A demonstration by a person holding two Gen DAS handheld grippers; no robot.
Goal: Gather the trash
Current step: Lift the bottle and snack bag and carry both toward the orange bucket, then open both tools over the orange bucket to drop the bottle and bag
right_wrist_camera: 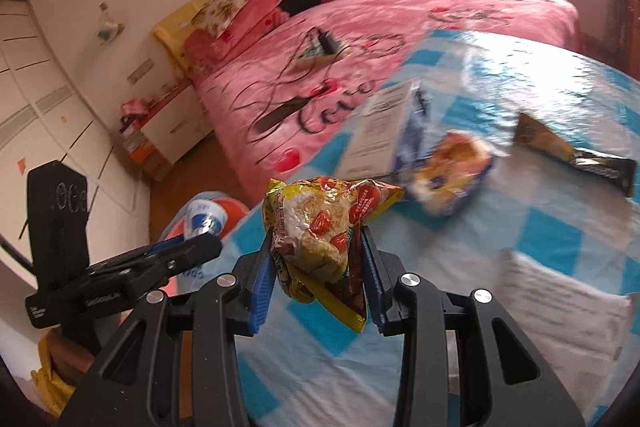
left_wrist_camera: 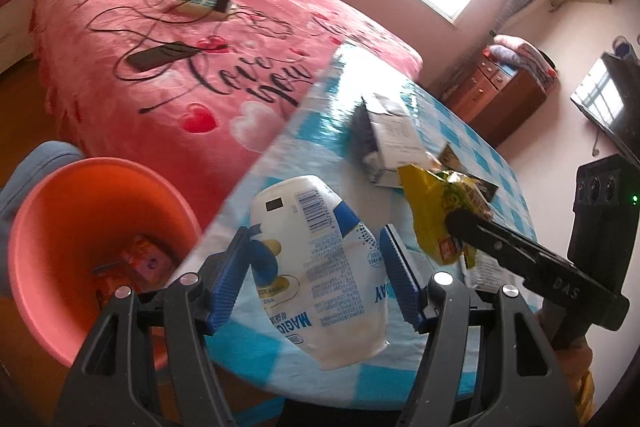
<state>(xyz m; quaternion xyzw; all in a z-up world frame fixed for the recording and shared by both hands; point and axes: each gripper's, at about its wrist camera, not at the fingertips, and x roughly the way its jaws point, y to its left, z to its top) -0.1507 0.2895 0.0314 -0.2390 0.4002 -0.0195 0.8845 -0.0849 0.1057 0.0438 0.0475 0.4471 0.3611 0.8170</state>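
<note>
Jaws both clamped, left gripper (left_wrist_camera: 314, 269) w/ white snack pouch (left_wrist_camera: 320, 267) above table edge nr pink bin (left_wrist_camera: 72, 247), right gripper (right_wrist_camera: 318, 277) w/ yellow noodle packet (right_wrist_camera: 320, 239) over table (right_wrist_camera: 540, 239): slick film could slip, miss bin.

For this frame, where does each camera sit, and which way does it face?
Left wrist: on the left gripper, looking down over its white pouch at the table, bin and bed; the right gripper enters at right.
Right wrist: on the right gripper, looking past its noodle packet across the table toward the bed; the left gripper shows at left.
Shared: table, bed, both grippers.
</note>
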